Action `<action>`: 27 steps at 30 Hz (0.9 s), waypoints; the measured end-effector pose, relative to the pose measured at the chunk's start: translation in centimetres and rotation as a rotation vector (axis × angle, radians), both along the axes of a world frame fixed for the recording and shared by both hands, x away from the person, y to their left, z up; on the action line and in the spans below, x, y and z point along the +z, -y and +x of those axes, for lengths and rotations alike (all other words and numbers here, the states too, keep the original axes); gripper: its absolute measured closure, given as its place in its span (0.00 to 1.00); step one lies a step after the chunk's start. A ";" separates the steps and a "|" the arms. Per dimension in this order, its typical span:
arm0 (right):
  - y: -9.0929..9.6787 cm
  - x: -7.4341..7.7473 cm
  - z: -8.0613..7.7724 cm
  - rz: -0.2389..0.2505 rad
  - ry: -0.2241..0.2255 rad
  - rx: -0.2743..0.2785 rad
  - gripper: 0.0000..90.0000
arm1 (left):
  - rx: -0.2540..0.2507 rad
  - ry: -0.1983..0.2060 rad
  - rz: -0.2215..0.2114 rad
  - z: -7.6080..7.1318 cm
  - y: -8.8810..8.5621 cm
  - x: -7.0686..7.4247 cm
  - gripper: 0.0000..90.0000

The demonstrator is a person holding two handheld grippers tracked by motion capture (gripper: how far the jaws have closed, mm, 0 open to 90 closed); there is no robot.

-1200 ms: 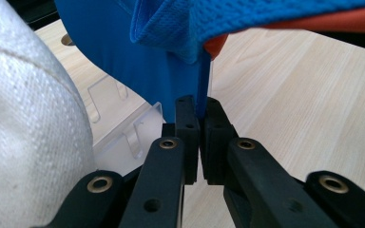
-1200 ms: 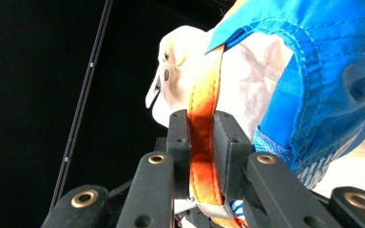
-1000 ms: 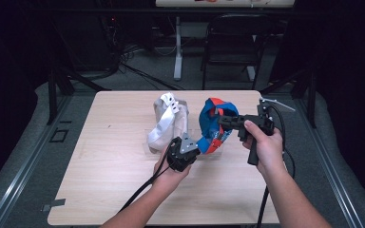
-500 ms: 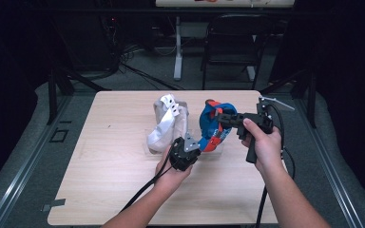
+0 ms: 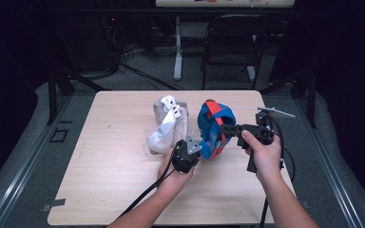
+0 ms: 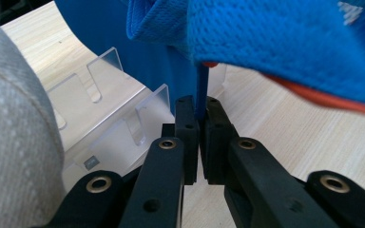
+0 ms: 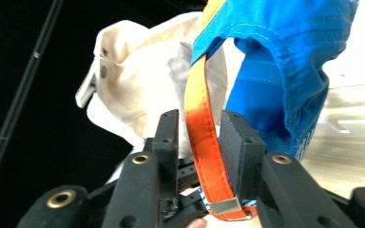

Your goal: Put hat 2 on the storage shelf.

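The blue cap (image 5: pixel 214 128) with its orange strap (image 7: pixel 203 142) stands near the middle of the bench (image 5: pixel 100 190), a little toward the right edge, propped on a clear plastic stand (image 6: pixel 109 114). Just beside it, toward the left, a white cap (image 5: pixel 168 126) sits on the same stand.

The left tongs (image 5: pixel 186 156) come at the blue cap from the near edge and are clamped narrow on a thin blue piece of it, low down; to my eye that grip steadies the cap while the other hand works at the strap. The right tongs (image 5: pixel 228 128) reach in from the right edge. Their jaws have just been opening, and they now stand partly apart with the orange strap running between them, the pads clear of it on both sides, so I'd judge the strap has just been let go.

The left gripper view shows what the high view cannot: the blue piece pinched between the pads (image 6: pixel 186 118), and the slotted stand underneath. The right gripper view shows the strap's metal end clip (image 7: pixel 223 206) near the jaw roots and the gap either side.
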State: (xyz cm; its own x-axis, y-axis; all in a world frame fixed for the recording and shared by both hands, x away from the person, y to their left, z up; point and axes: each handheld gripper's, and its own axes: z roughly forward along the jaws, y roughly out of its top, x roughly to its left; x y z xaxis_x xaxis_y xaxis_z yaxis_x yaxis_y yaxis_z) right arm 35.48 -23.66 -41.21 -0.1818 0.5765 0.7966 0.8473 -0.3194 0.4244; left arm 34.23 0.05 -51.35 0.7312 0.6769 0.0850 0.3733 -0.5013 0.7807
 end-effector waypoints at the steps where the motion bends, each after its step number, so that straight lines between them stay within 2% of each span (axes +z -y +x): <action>1: 0.1 -0.1 -0.1 -0.011 0.006 0.008 0.74 | 0.003 0.002 0.002 -0.1 0.0 0.0 0.97; 6: 0.0 -0.5 -0.9 -0.089 0.076 0.006 0.63 | 0.001 0.011 0.012 -0.5 -0.2 0.1 0.93; 10: -0.1 -0.9 -1.6 -0.150 0.124 0.003 0.58 | 0.001 0.020 0.000 -0.8 -0.4 0.4 0.90; 13: -0.1 -1.2 -1.9 -0.196 0.154 -0.004 0.55 | -0.001 0.026 -0.027 -1.3 -0.8 0.7 0.86; 14: -0.1 -1.3 -2.0 -0.231 0.167 -0.001 0.55 | -0.001 0.030 -0.047 -1.6 -0.9 0.8 0.82; 16: 0.0 -1.5 -2.3 -0.262 0.183 -0.002 0.53 | -0.005 0.036 -0.060 -2.1 -1.4 1.0 0.75; 22: 0.8 -2.0 -3.2 -0.284 0.206 -0.035 0.50 | -0.020 0.036 -0.111 -3.1 -3.1 1.7 0.60; 27: 1.0 -3.0 -4.1 -0.278 0.204 -0.038 0.50 | -0.010 -0.012 -0.142 -3.7 -5.4 1.9 0.57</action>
